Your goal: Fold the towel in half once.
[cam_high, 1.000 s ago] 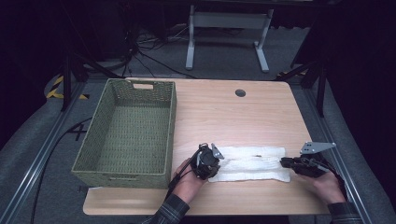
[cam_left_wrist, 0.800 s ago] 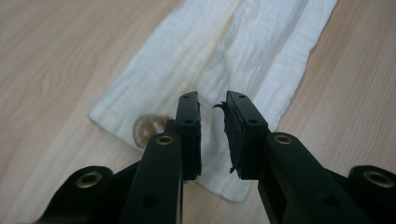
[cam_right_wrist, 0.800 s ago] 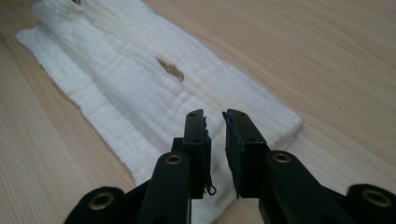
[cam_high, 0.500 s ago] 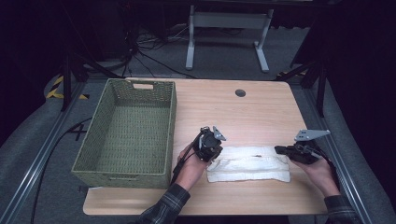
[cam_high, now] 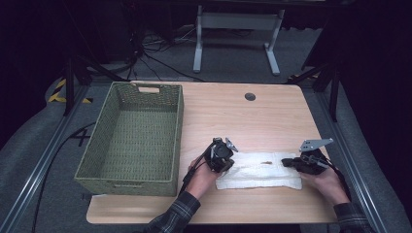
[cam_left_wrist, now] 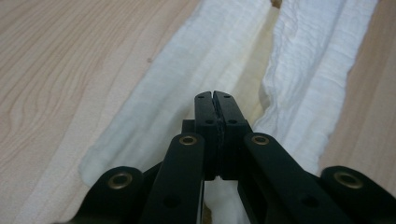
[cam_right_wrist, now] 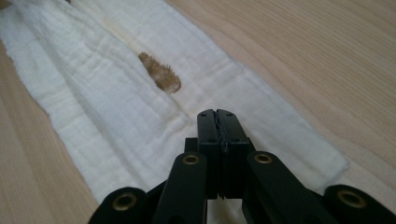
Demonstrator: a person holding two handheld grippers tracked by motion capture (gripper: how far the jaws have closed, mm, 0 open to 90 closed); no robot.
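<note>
A long white towel (cam_high: 260, 171) lies folded lengthwise on the wooden table (cam_high: 233, 116), near its front edge, with a small brown stain (cam_high: 266, 161) at its middle. My left gripper (cam_high: 230, 161) is at the towel's left end, jaws pressed together over the seam between two folded flaps (cam_left_wrist: 317, 70). My right gripper (cam_high: 285, 162) is at the right end, jaws also together, pointing along the towel (cam_right_wrist: 93, 93) toward the stain (cam_right_wrist: 161, 72). Each seems to pinch a thin layer of cloth. In the gripper views the left gripper (cam_left_wrist: 214, 95) and right gripper (cam_right_wrist: 216, 113) show no gap.
A green woven basket (cam_high: 179, 127) stands empty on the left half of the table, its right wall close to my left hand. A round cable hole (cam_high: 250, 96) sits near the far edge. The table's right edge runs just beyond my right hand.
Both grippers moved away from the person, then settled slightly back, jaws staying together. The towel shifted with them and now lies a bit farther left, folded narrower.
</note>
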